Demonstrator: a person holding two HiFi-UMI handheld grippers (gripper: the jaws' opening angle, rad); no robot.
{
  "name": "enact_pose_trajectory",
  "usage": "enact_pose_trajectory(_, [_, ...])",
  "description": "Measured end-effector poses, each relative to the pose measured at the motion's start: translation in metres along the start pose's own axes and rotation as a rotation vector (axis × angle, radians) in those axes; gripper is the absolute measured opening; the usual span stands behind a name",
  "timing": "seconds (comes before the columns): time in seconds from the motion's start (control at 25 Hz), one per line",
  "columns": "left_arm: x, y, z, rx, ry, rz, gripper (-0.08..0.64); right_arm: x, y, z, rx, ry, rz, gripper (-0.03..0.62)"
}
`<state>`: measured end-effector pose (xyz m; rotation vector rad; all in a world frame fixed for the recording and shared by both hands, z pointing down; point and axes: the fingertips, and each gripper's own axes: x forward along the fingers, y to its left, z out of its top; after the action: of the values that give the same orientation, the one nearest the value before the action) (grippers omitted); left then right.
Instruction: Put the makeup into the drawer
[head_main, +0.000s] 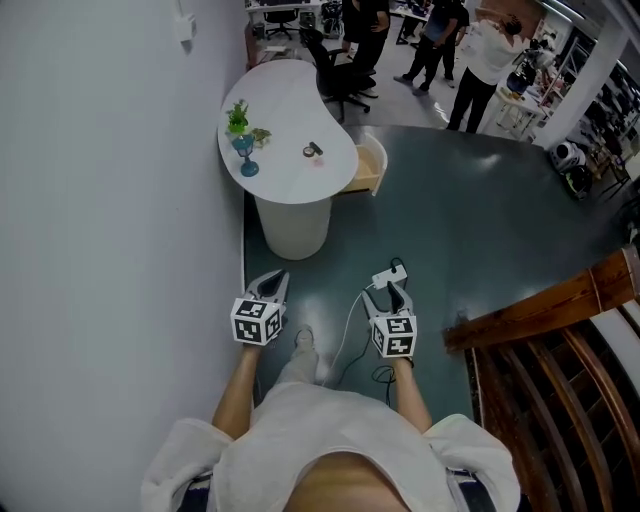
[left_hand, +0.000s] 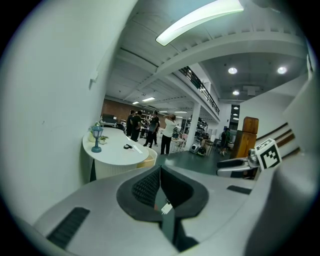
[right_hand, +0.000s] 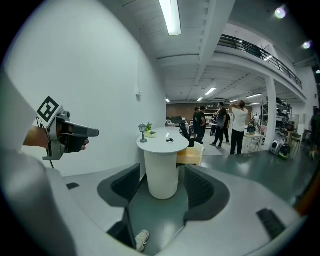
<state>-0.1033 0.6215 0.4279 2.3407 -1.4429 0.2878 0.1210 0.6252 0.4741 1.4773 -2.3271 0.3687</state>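
— Close under my chest, both grippers are held out over the dark floor. Left gripper (head_main: 272, 281): fingers (left_hand: 147, 187) pressed together, nothing in them. Right gripper (head_main: 393, 292): fingers (right_hand: 200, 187) standing apart, only floor showing through the gap.

— Underfoot?

— One shoe (head_main: 304, 340) below and between the two grippers. A white cable runs to a power strip (head_main: 390, 272) just past the right gripper.

— And the makeup?

— Farther on, well apart from both grippers. The makeup (head_main: 313, 150) is a small dark piece lying on top of the white bench (head_main: 290, 100) by the wall. A blue lamp (head_main: 246, 160) and a potted plant (head_main: 238, 118) stand nearer the wall side.

— The drawer?

— The drawer (head_main: 368, 165) stands pulled open at the bench's right side. The makeup is on the top, not in it.

— Beyond?

— People (head_main: 480, 60) standing at the far end of the room.
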Motion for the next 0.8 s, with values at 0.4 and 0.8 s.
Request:
enact_pose_trajectory(0.4, [0.134, 0.082, 0.079, 0.001, -0.003, -0.055, 0.012, 0.137, -0.054, 0.082, -0.007, -0.001, -0.046, 0.264])
enact_pose_trajectory(0.8, [0.228, 0.148, 0.13, 0.017, -0.007, -0.093, 0.012, 0.239, -0.086, 0.127, 0.001, -0.002, -0.086, 0.261])
